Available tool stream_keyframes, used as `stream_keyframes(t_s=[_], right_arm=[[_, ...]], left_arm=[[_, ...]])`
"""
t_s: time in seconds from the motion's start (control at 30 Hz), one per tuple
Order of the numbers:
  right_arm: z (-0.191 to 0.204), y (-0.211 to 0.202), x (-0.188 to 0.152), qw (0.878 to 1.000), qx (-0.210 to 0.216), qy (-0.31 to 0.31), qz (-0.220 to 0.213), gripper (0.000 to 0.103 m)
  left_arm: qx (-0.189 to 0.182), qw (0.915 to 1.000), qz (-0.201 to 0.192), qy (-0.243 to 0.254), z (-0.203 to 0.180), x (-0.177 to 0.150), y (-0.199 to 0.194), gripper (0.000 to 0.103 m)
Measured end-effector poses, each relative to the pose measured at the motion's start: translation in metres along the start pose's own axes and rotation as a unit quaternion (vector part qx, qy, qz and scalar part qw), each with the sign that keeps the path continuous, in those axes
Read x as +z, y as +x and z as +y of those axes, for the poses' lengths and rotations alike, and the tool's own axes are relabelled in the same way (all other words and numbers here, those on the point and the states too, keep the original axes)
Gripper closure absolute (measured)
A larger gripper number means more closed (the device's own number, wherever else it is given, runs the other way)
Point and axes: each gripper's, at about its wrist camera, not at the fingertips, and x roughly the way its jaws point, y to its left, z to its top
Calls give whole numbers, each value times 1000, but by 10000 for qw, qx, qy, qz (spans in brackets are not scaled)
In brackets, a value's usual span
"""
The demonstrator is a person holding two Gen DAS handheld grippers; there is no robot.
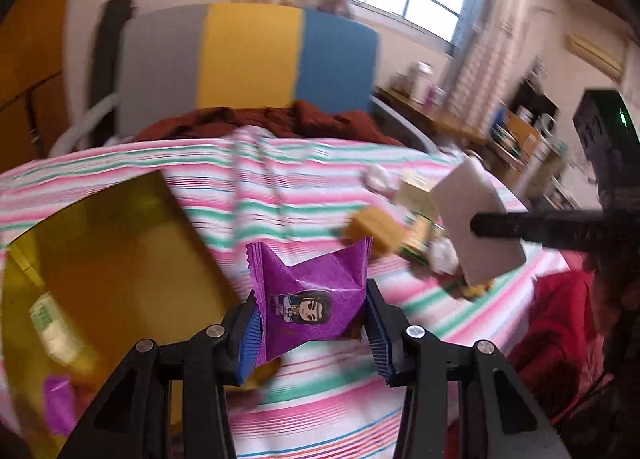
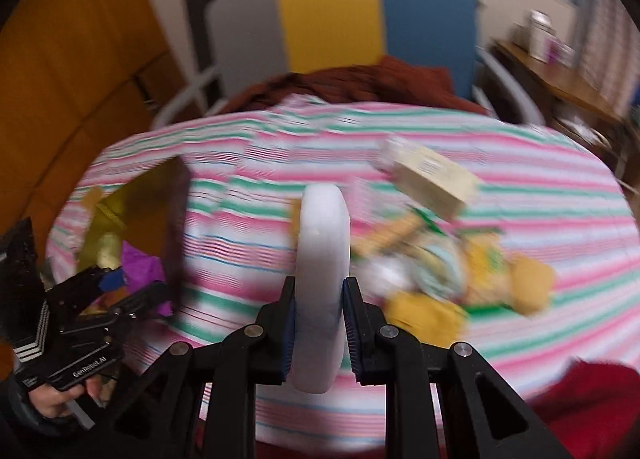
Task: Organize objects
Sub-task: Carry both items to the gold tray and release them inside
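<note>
Above the striped counter (image 1: 320, 187), the left tongs (image 1: 312, 323) pinch a purple foil snack packet (image 1: 310, 299), while the right tongs (image 2: 320, 323) clamp a white rounded block (image 2: 322, 259).

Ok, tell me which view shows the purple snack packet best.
The left wrist view. The purple snack packet sits sharp and centred there, pinched in the left claw, its cartoon figure readable. The right wrist view shows only a blurred purple patch by the gold box, mostly hidden by that claw; I can't tell if it's this packet.
</note>
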Motion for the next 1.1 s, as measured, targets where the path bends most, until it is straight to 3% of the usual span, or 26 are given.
stream_keyframes(t_s=[0.3, 0.43, 0.57, 0.67, 0.73, 0.77, 0.87, 1.1], right_arm=[[127, 50, 27, 9904, 1103, -825, 111, 81], [170, 73, 29, 9839, 1437, -1027, 267, 81], [212, 95, 28, 9782, 1635, -1202, 443, 81], [235, 113, 27, 9750, 1739, -1250, 596, 77], [245, 122, 24, 9722, 1915, -1149, 709, 55], [249, 124, 24, 9720, 1921, -1155, 701, 52], [255, 127, 18, 9688, 2033, -1191, 772, 48], [262, 128, 5, 9709, 1765, -1437, 748, 40]], left_arm=[[1104, 9893, -247, -923, 113, 7, -37, 57], [1593, 9808, -253, -1098, 154, 13, -39, 56], [1769, 9781, -189, -1077, 183, 23, -30, 56], [1915, 9733, -196, -1252, 200, 29, -29, 52], [1853, 9717, -266, -1444, 207, 29, -34, 52], [1890, 9704, -301, -1472, 208, 28, -38, 52], [1978, 9675, -324, -1543, 208, 21, -43, 52], [2221, 9597, -337, -1691, 191, -6, -59, 52]])
